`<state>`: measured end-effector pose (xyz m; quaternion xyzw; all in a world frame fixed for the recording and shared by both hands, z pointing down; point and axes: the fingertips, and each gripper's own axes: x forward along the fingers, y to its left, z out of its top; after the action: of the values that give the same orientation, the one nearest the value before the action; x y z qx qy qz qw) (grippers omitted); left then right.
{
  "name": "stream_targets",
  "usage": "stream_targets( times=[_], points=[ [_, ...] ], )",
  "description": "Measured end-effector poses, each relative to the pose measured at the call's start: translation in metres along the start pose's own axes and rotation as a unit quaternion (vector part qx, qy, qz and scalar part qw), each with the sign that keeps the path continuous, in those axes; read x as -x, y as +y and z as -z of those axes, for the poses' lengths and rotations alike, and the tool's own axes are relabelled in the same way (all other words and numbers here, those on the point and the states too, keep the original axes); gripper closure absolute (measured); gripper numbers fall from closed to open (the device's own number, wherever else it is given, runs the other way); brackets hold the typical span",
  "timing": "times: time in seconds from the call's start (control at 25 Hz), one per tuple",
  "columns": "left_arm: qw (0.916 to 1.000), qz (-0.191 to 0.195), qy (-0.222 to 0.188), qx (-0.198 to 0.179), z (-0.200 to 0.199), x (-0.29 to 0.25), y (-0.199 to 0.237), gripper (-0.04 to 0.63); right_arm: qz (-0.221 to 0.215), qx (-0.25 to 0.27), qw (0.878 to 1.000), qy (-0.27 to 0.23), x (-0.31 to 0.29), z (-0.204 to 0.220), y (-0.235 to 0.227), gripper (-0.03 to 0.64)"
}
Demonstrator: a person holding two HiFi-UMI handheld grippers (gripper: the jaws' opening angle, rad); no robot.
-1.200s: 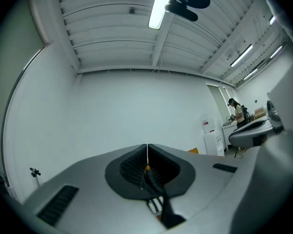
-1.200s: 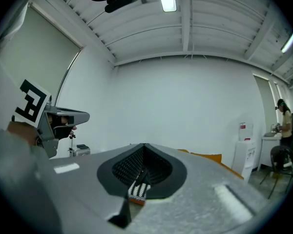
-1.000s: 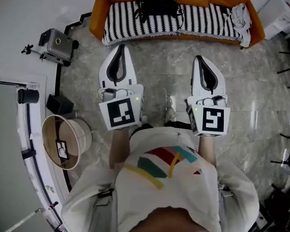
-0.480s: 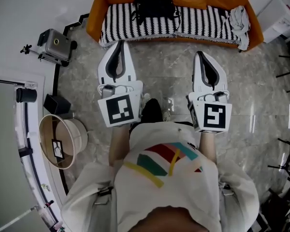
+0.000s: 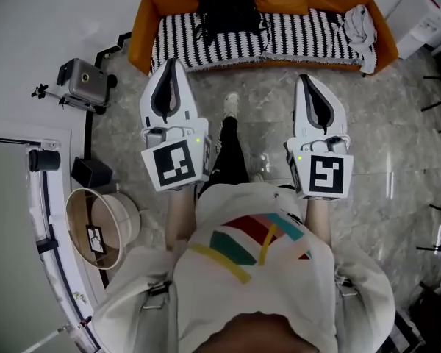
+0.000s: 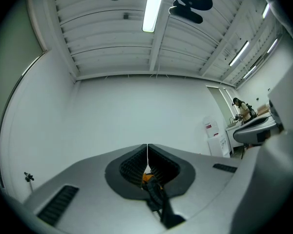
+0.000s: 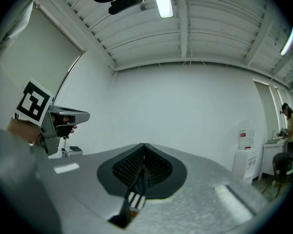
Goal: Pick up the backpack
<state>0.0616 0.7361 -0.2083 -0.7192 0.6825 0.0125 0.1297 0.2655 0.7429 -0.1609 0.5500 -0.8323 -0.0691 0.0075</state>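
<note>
Backpack (image 5: 226, 6), black, lying on the striped black-and-white cover (image 5: 301, 39) of an orange sofa (image 5: 143, 28), on its left half against the back cushions; well apart from both tools. Left gripper (image 5: 168, 65) held out ahead on a bare forearm (image 5: 178, 215), pointing towards the sofa with the tip slightly raised, jaws pressed together pad to pad and gripping nothing. Right gripper (image 5: 306, 79) held parallel beside it, about level, jaws likewise closed flat on each other and empty. Marker cubes (image 5: 175, 164) riding at the rear of each tool, just ahead of the wrists. Between the two tools, a dark-trousered leg (image 5: 231, 149) stretched forward, pale shoe (image 5: 231, 103) on the floor. Through the opening beneath the closed jaws, in the left gripper view, a scrap of orange and something black; in the right gripper view, a patch of the stripes. Underfoot, glossy grey marble floor (image 5: 397, 145). On the sofa's right end, a crumpled white cloth (image 5: 356, 22). Off to the left, a grey boxy device on a small tripod (image 5: 82, 81) and a round open-topped tub (image 5: 95, 223) beside a curved white rail (image 5: 48, 219). Beyond, plain white wall (image 6: 136, 111) under a slatted white ceiling (image 6: 97, 38) with strip lights
</note>
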Motion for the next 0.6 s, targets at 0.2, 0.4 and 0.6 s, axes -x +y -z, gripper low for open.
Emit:
stream_targets(
  times=[0.2, 0.4, 0.6],
  points=[
    [0.9998, 0.004, -0.014, 0.014, 0.010, -0.038, 0.013, 0.578, 0.022, 0.004, 1.000, -0.018, -0.035, -0.003, -0.012, 0.615],
    [0.9984, 0.012, -0.046, 0.030, 0.017, -0.098, 0.032, 0.578, 0.023, 0.027, 0.999, -0.035, -0.101, -0.005, -0.021, 0.615],
    [0.9985, 0.009, -0.042, 0.035, 0.035, -0.176, 0.071, 0.578, 0.008, 0.019, 1.000, -0.023, -0.193, 0.000, -0.014, 0.615]
  ],
)
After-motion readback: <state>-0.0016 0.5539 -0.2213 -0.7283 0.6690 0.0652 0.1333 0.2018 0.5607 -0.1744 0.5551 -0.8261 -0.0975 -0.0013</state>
